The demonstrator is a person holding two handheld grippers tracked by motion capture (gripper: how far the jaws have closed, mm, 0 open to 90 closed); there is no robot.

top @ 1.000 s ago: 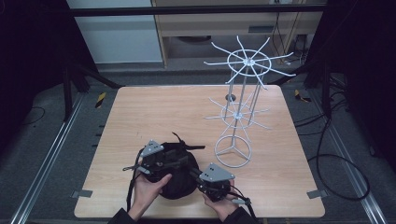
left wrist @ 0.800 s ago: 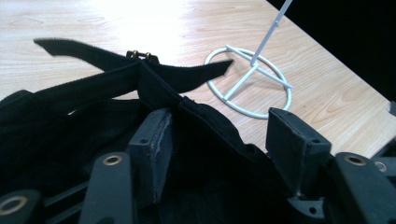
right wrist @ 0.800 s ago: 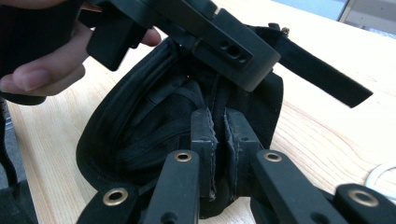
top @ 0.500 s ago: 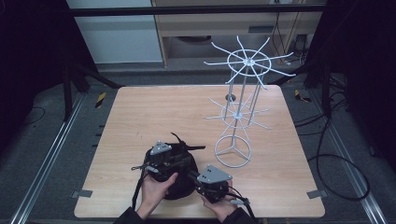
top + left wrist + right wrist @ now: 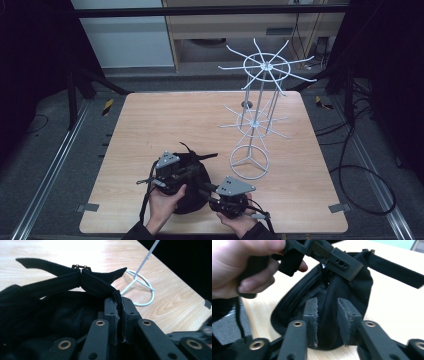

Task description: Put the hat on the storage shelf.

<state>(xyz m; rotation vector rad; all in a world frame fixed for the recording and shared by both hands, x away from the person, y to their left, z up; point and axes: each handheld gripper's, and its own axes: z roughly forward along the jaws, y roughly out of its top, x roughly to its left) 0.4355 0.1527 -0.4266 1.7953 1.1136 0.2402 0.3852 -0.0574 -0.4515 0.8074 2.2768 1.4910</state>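
From the high view, you are working at a pale wooden table (image 5: 150, 125) that stands on dark flooring, with metal rails along both sides, loose cables at the right and light cabinets behind. A white wire display stand with two spoked tiers and a ring base (image 5: 255, 125) rises on the right half of the top. The black fabric cap with webbing straps (image 5: 192, 165) lies near your edge, left of the stand's ring, between your left gripper (image 5: 192, 172) and your right gripper (image 5: 212, 191). Its shape is hard to read here, because your hands and both tools cover most of it.

In your left gripper view, the left gripper (image 5: 119, 311) has its jaws pressed together on a fold of the cap (image 5: 50, 315). The strap with its small brass buckle (image 5: 80, 267) runs roughly crosswise, its free ends pointing toward the stand (image 5: 140, 287). The cap's lower part is cut off.

In your right gripper view, the right gripper (image 5: 327, 306) has jaws that have just been opening; they stand apart with a ridge of the cap (image 5: 332, 290) between them. Whether the pads touch it is unclear. The left hand (image 5: 242, 267) appears blurred above.
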